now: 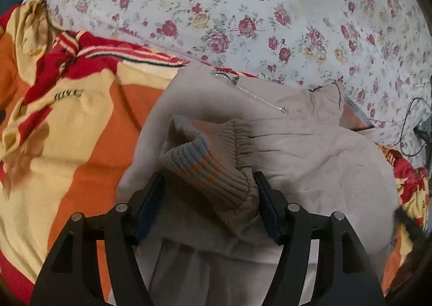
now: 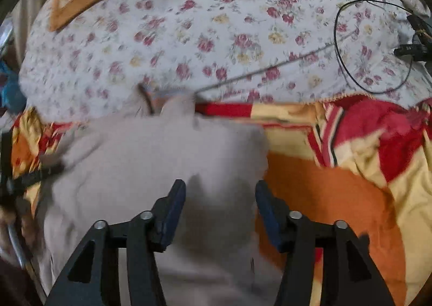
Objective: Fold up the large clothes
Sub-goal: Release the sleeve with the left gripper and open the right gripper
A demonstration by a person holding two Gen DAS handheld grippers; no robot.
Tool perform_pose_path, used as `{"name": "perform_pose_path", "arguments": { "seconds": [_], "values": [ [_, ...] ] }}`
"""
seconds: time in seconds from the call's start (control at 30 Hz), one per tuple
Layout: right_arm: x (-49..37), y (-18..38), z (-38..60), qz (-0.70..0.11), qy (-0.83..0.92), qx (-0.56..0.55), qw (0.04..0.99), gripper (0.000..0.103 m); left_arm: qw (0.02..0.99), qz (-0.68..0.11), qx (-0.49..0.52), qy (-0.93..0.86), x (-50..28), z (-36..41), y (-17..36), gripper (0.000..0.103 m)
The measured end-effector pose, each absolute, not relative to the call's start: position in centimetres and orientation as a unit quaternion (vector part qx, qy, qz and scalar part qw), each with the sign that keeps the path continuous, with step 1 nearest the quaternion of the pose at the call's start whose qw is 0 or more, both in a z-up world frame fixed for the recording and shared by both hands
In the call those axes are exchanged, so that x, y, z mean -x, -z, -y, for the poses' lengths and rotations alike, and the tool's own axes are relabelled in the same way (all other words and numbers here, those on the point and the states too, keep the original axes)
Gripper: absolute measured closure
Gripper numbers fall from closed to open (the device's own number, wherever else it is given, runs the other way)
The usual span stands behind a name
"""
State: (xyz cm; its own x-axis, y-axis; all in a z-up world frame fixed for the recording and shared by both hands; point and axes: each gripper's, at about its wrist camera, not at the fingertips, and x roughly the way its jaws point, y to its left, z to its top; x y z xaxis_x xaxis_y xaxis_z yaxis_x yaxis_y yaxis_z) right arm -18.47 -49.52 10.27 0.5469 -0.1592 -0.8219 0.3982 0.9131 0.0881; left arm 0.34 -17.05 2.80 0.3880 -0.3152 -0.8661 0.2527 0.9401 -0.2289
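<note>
Beige jacket (image 1: 310, 149) lies mid-bed on orange blanket (image 1: 81, 144), near floral sheet (image 1: 243, 9). Left claw (image 1: 209, 198) open, straddling ribbed cuff (image 1: 205, 160), likely just laid inward; right claw (image 2: 220, 203) open, empty, over jacket's edge.

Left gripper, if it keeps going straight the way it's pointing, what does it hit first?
Most likely the ribbed cuff of the beige jacket, which already lies between the open left gripper fingers. Depth is hard to judge here.
</note>
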Motion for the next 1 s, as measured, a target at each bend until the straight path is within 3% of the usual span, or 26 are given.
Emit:
{"name": "perform_pose_path", "arguments": {
  "seconds": [0.17,0.27,0.37,0.57,0.6,0.63,0.67,0.7,0.97,1.0],
  "values": [
    [19.4,-6.3,50.4,-0.505,0.168,-0.148,0.833,0.047,0.834,-0.521,0.026,0.179,2.3,15.9,-4.5,0.038],
    [21.6,-9.6,50.2,-0.461,0.166,-0.158,0.857,0.043,0.837,-0.513,0.021,0.188,4.2,14.0,-6.1,0.038],
    [24.2,-11.4,49.9,-0.451,0.160,-0.158,0.864,0.029,0.837,-0.510,0.025,0.195,6.2,11.8,-7.0,0.037],
    [26.8,-8.6,49.4,-0.489,0.157,-0.155,0.844,0.022,0.831,-0.522,0.041,0.187,9.4,8.7,-6.2,0.037],
    [26.9,-7.7,49.4,-0.491,0.162,-0.163,0.840,0.025,0.829,-0.526,0.040,0.186,9.9,8.5,-6.0,0.037],
    [27.1,-6.6,49.5,-0.491,0.153,-0.186,0.837,0.048,0.827,-0.530,0.039,0.184,10.4,8.2,-5.8,0.037],
    [27.3,-6.3,49.4,-0.490,0.151,-0.192,0.837,0.063,0.824,-0.534,0.038,0.184,11.1,7.9,-5.6,0.037],
    [27.8,-6.5,49.0,-0.484,0.166,-0.172,0.842,0.101,0.823,-0.536,0.037,0.186,11.8,7.6,-5.4,0.037],
    [31.2,-7.7,49.5,-0.466,0.193,-0.173,0.846,0.101,0.828,-0.532,-0.002,0.178,15.1,6.6,-4.5,0.037],
    [31.8,-8.2,49.4,-0.460,0.190,-0.184,0.848,0.094,0.828,-0.532,0.000,0.179,15.3,6.5,-4.4,0.037]
  ]
}}
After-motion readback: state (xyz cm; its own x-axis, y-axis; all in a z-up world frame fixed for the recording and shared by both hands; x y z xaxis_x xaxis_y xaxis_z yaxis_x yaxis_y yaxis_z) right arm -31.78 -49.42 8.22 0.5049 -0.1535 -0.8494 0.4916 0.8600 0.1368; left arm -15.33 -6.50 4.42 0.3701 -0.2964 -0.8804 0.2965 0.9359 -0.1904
